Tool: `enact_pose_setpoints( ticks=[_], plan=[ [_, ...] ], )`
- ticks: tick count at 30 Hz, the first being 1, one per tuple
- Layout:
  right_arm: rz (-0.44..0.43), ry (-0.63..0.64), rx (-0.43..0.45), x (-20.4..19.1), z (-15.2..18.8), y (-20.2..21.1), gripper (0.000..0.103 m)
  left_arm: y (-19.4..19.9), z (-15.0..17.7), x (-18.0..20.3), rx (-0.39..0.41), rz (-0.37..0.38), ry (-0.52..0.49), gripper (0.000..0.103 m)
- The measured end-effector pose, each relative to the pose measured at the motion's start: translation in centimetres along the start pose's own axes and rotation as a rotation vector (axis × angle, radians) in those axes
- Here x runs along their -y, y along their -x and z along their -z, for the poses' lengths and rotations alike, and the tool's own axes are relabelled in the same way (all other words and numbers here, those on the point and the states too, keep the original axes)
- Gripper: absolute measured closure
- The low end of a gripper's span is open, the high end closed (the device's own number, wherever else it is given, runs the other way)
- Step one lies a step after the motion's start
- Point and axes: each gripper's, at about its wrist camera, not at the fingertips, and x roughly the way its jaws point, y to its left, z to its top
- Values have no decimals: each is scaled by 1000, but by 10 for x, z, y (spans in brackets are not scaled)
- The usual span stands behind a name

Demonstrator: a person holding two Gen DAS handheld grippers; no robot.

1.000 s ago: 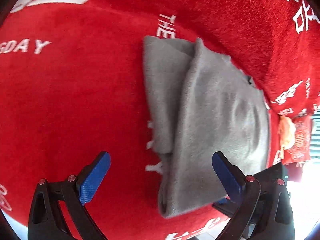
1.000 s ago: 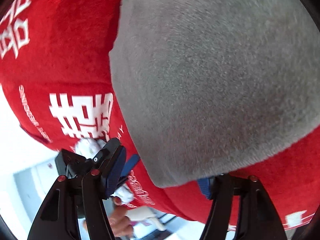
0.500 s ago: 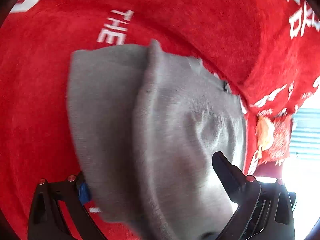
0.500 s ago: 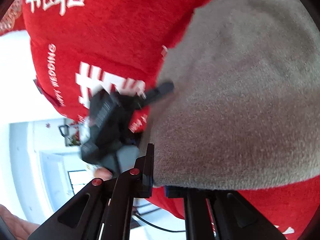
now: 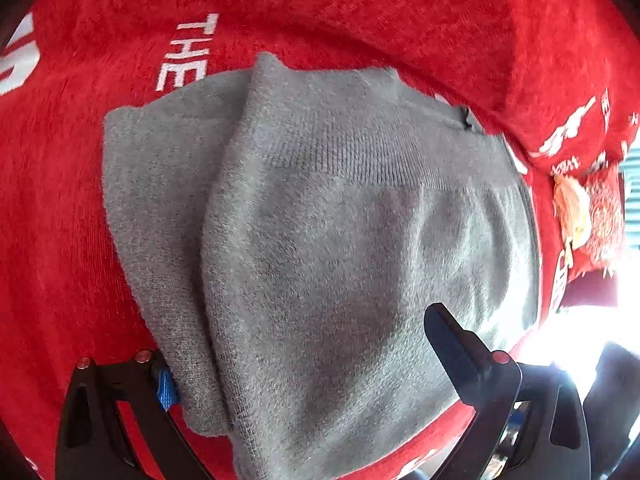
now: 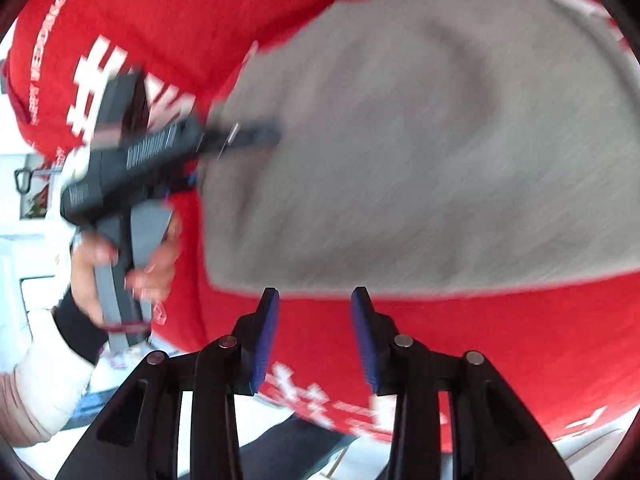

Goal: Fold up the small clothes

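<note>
Left tool [image 5: 300,360] straddles the folded grey garment [image 5: 320,220] on the red cloth [image 5: 360,20], spread wide, cloth between its fingers, not yet pinched. Right tool [image 6: 314,320] hangs empty just off the near hem, jaws opening. The next fold looks due: left must clamp its edge. Open red room beyond; desk edge lies close.

The folded garment [image 5: 340,240] lies on the cloth-covered surface [image 5: 60,240], 1 layer over another. The left gripper [image 5: 304,360] straddles its near edge. The right gripper [image 6: 314,336] hangs just off the garment's edge, over the cloth.
</note>
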Motion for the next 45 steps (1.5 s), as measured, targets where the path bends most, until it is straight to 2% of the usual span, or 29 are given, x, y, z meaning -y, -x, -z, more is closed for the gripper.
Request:
enact_pose_setpoints(
  ticks=[2, 3, 4, 5, 6, 8, 10, 12, 14, 18, 21, 24, 26, 29, 32, 33, 35, 36, 37, 38, 39, 40, 42, 44, 45],
  plan=[
    [50, -7, 66, 13, -17, 17, 62, 5, 2, -3, 18, -28, -10, 12],
    [67, -11, 93, 18, -25, 23, 62, 8, 3, -4, 26, -49, -20, 28],
    [86, -15, 124, 26, -37, 28, 65, 10, 3, -4, 41, -87, -30, 50],
    [93, -16, 136, 28, -46, 29, 71, 12, 4, -6, 49, -103, -32, 60],
    [101, -15, 144, 32, -57, 29, 90, 17, 5, -11, 57, -84, -22, 73],
    [140, 2, 136, 39, -77, 20, 94, 25, 5, -18, 69, -43, 11, 81],
    [163, 11, 72, 52, -90, 0, 94, 36, 7, -17, 94, 11, 40, 83],
    [130, 7, 68, 53, -95, -6, 95, 50, 9, -7, 129, 77, 42, 89],
    [109, 46, 61, 53, -94, -1, 95, 68, 9, 11, 166, 130, 41, 89],
    [10, 44, 23, 71, -84, 9, 94, 83, -2, 63, 206, 183, 7, 90],
    [-57, 6, 36, 89, -83, 30, 94, 81, -12, 120, 209, 182, -67, 90],
    [-122, -57, 88, 114, -87, 58, 94, 59, -22, 185, 187, 173, -149, 90],
    [-149, -97, 115, 136, -86, 76, 93, 40, -26, 223, 169, 149, -214, 89],
    [-162, -152, 134, 171, -84, 90, 92, -12, -28, 280, 120, 97, -329, 89],
    [-179, -228, 129, 210, -81, 92, 90, -65, -20, 315, 53, -19, -421, 89],
    [-191, -253, 126, 221, -80, 91, 90, -71, -16, 314, 46, -50, -435, 89],
    [-221, -286, 129, 234, -79, 90, 90, -74, -13, 323, 57, -69, -442, 83],
    [-250, -306, 137, 240, -78, 90, 89, -70, -12, 324, 67, -56, -437, 72],
    [-275, -322, 146, 244, -77, 91, 81, -62, -10, 324, 83, -45, -435, 46],
    [-311, -342, 160, 251, -76, 94, 74, -48, -7, 325, 126, -50, -439, 31],
    [-345, -358, 171, 254, -74, 94, 58, -37, -4, 324, 169, -58, -448, 17],
    [-406, -397, 188, 260, -74, 96, 52, -24, 0, 322, 209, -61, -461, 17],
    [-482, -462, 208, 272, -73, 98, 49, -4, -1, 314, 240, -71, -464, 17],
    [-593, -555, 238, 287, -71, 97, 42, 7, -5, 292, 255, -127, -406, 17],
    [-632, -585, 248, 292, -70, 97, 35, 7, -7, 281, 250, -146, -376, 17]
  ],
)
